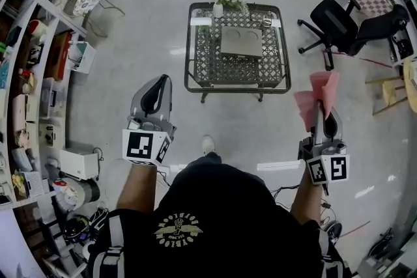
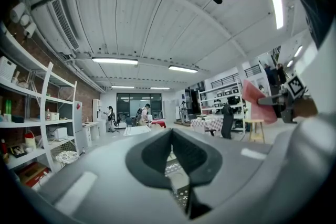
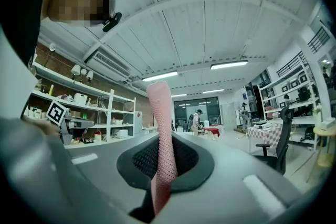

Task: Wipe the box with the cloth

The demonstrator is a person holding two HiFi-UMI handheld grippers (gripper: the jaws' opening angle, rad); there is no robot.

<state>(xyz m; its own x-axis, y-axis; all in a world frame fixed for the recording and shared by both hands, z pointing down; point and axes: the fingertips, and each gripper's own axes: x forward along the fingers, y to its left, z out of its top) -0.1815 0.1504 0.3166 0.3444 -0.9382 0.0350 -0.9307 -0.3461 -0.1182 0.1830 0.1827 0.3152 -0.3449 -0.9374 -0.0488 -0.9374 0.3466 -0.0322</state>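
Nearest: right gripper (image 1: 322,112), jaws clamped on pink cloth (image 1: 317,96), which stands up beyond its tips. Left gripper (image 1: 159,84): jaws together, empty. Well ahead of both: grey box (image 1: 241,41) on mesh table (image 1: 193,78). Risk: the floppy cloth may slip from that narrow pinch while wiping.

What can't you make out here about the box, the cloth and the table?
- Box: it shows in the head view only, too far and small to show dirt or a lid seam.
- Table: in the left gripper view, the left gripper blocks all but slivers.
- Cloth: its lower end is hidden between the jaws of the right gripper.
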